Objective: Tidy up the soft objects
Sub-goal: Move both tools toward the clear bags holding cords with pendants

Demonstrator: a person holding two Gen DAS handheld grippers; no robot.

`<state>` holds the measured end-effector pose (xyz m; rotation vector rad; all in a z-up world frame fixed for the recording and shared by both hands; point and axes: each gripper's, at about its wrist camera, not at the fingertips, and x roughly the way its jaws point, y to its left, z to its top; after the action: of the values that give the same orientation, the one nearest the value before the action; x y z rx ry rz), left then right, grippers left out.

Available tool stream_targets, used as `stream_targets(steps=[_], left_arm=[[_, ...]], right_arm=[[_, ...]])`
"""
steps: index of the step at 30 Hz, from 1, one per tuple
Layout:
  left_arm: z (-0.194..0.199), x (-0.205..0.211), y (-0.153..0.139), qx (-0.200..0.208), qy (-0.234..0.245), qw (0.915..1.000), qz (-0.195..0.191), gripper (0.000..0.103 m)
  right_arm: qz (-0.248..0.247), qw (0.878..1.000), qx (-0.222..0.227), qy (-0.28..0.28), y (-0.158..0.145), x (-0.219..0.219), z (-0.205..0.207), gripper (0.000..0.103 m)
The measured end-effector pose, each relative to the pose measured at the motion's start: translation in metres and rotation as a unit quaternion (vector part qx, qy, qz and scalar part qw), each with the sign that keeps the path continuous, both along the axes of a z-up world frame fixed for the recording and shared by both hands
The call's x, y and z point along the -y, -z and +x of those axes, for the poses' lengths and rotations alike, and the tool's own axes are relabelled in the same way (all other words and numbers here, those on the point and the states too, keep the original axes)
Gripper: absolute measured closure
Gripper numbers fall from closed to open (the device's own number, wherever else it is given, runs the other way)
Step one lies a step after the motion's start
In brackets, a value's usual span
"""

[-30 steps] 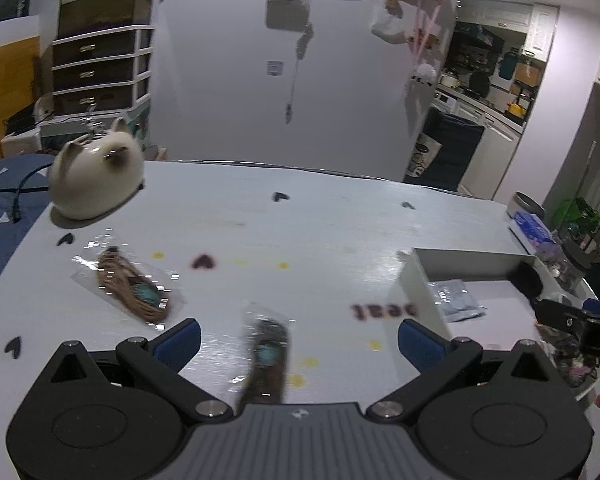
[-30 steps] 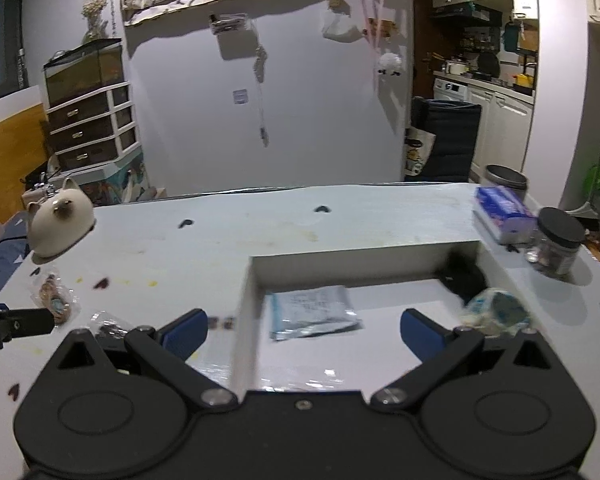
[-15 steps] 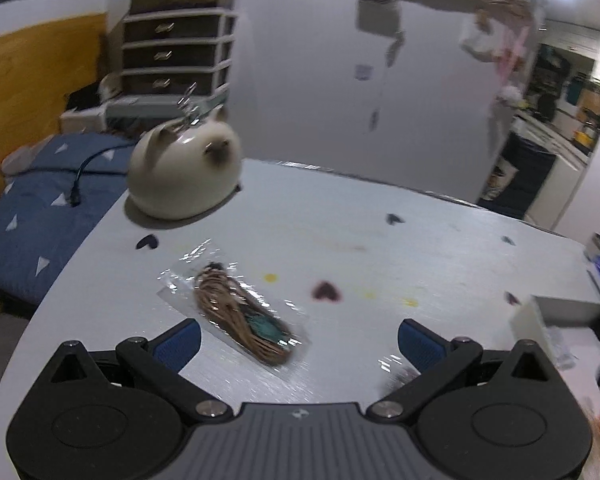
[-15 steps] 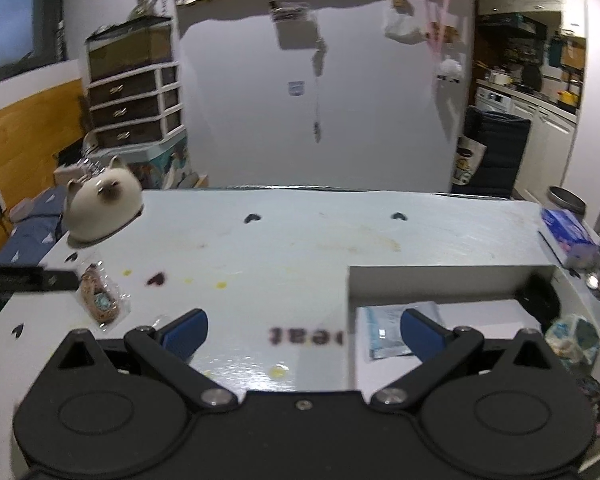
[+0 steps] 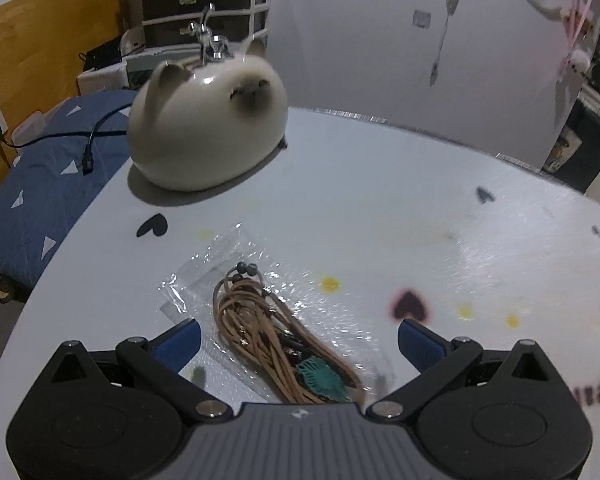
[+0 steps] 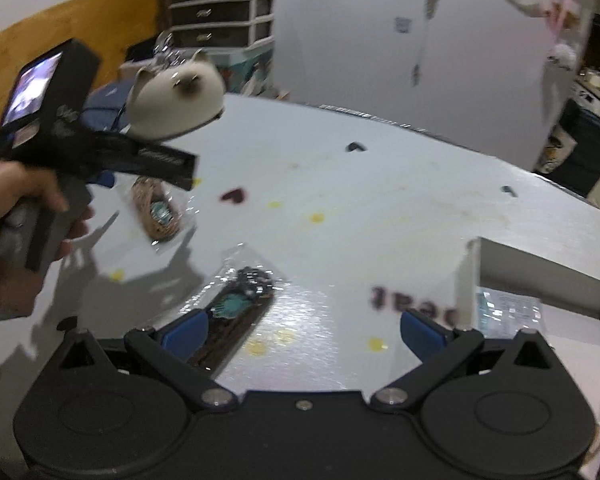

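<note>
Now, left hand-held gripper (image 5: 299, 338): released, straddling the cord packet (image 5: 278, 336), lower centre on the table (image 5: 400, 208); press low; pinch cords, not film; right hand-held gripper (image 6: 302, 330): released, idle.

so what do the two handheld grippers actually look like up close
Both match: the left gripper and right gripper have matte black bodies, two round discs, silver pivot screws and blue fingers. From outside, the left one is a black pistol-grip unit with a small lit screen.
</note>
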<state>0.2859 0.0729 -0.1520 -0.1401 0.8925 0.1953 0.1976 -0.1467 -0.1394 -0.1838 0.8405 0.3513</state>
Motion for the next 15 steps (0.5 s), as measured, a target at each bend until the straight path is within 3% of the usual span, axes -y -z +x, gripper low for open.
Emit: stream_targets(steps=[5,15], left_arm=[[0.006,-0.006,0.019,-0.029,-0.005,0.9994,0.017,0.000],[-0.036,-0.037,0.027,-0.046,-0.007,0.9989,0.012,0.000]], right_arm=[[0.003,0.999,-0.021,-0.025,0.008,-0.020,0.009,0.000],[0.017,0.997,-0.054,-0.045,0.022,-0.052,0.025,0.000]])
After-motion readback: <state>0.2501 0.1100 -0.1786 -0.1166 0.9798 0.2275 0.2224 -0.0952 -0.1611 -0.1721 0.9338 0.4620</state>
